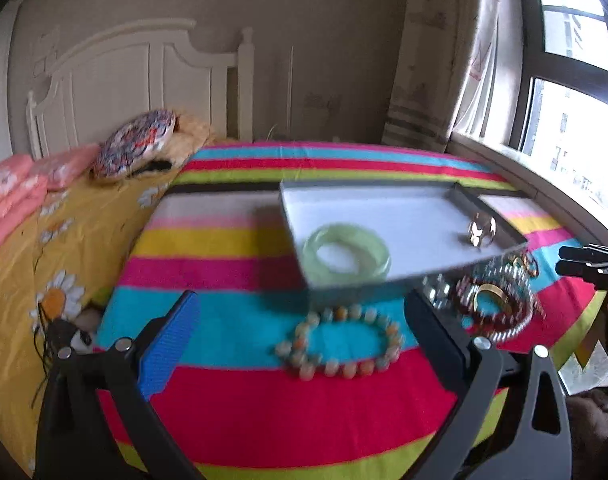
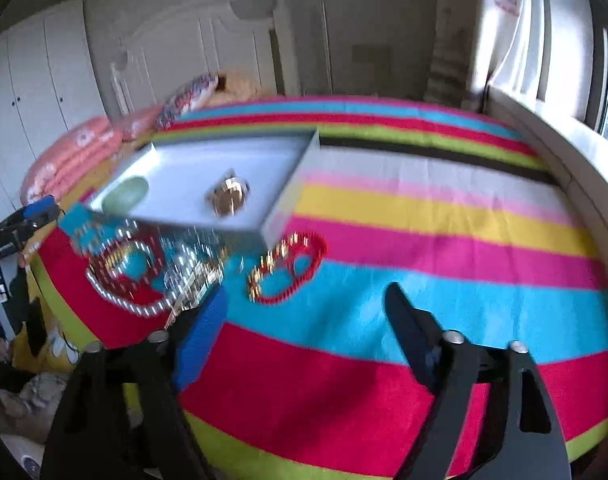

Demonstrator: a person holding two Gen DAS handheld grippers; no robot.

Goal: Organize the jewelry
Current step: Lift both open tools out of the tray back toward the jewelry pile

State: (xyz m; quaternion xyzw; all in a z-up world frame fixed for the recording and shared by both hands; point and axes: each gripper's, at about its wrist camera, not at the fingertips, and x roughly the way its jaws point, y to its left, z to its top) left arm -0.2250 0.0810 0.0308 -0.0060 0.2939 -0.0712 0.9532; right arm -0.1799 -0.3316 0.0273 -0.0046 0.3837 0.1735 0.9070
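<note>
Between pickups: both your left hand-held gripper [image 1: 299, 344] and right hand-held gripper [image 2: 304, 320] gape empty; next, close on the beaded bracelet [image 1: 340, 344] for the tray [image 1: 368, 200].

Both views are smeared by motion blur. The tray [image 1: 404, 208] hides the far part of the jewelry heap [image 1: 492, 300] behind its near wall; within the heap, single pieces cannot be told apart. The gold piece [image 2: 227, 196] in the tray is too blurred to identify. The green bangle [image 2: 129, 196] is half cut by the tray's near edge. The red bracelet [image 2: 287, 266] shows only as streaks. The left gripper [image 2: 35, 216] is cropped at the frame's edge.
</note>
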